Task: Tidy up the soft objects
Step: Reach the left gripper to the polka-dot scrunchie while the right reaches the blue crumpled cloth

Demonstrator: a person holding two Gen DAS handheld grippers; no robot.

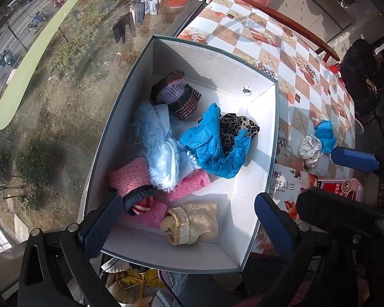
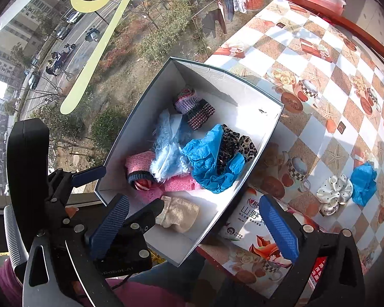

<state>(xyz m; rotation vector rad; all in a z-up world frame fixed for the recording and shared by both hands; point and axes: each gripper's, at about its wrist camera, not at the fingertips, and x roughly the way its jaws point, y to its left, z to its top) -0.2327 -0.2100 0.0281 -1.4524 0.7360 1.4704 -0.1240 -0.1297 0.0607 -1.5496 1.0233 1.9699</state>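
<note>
The left gripper (image 1: 189, 227) has its fingers (image 1: 103, 226) spread wide and holds nothing; it hovers over the near end of the box (image 1: 256, 102), one finger at the near-left corner and the other outside the near-right wall. The right gripper (image 2: 194, 230) is likewise wide open and empty, poised near the box's near end, probably because neither has yet committed to a pick. Inside the white-lined box lie most of the soft things, piled loosely toward the left wall: a cream sock (image 1: 192, 223) nearest, pink foam pieces (image 1: 189, 185) and a pink knit sock (image 1: 130, 176) beyond it, a pale blue fluffy item (image 1: 156, 140) in the middle, a crumpled blue cover (image 1: 212, 145) lying over a leopard-print cloth (image 1: 236, 128), and a dark purple knit bundle (image 1: 176, 94) at the far end. The box sits at the left edge of the checkered bench (image 2: 281, 58), against the window, which keeps it within reach of both hands. Still outside, well to the right on the bench, are 2 items touching each other: a white dotted scrunchie (image 2: 334, 192) and a second blue cover (image 2: 363, 183). These look like what remains to be gathered, and the right gripper is the closer one. A printed packet (image 2: 253, 227) lies just beside the box's near-right corner.
</note>
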